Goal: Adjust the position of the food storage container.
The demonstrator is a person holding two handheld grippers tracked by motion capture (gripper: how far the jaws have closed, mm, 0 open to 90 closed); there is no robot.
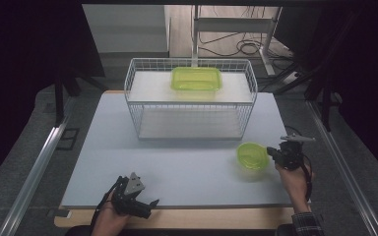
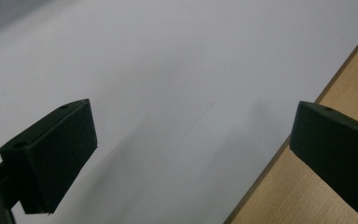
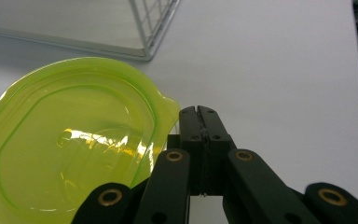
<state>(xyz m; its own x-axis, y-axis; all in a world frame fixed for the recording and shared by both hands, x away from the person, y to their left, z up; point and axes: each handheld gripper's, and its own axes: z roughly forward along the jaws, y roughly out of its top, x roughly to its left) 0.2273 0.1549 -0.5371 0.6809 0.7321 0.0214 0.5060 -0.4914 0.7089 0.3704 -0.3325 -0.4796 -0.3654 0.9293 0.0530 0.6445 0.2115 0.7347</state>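
Note:
A round lime-green lidded container [image 1: 252, 156] [image 3: 70, 149] sits on the white table top [image 1: 187, 167] at the right. My right gripper [image 1: 272, 153] [image 3: 198, 112] is just to its right. The jaws are pressed together, nothing between them, and their tips lie beside the lid's small tab [image 3: 168, 108]; I cannot tell whether they touch it. At the table's front edge my left gripper [image 1: 146, 205] [image 2: 191, 114] is held open wide and empty, over the line where the white top meets the wooden border [image 2: 335, 88].
A white wire rack [image 1: 192, 101] stands at the back middle of the table, with a rectangular green container [image 1: 196, 78] on its upper shelf. Its near corner [image 3: 149, 44] lies just beyond the round container. Metal rails run along both sides of the table.

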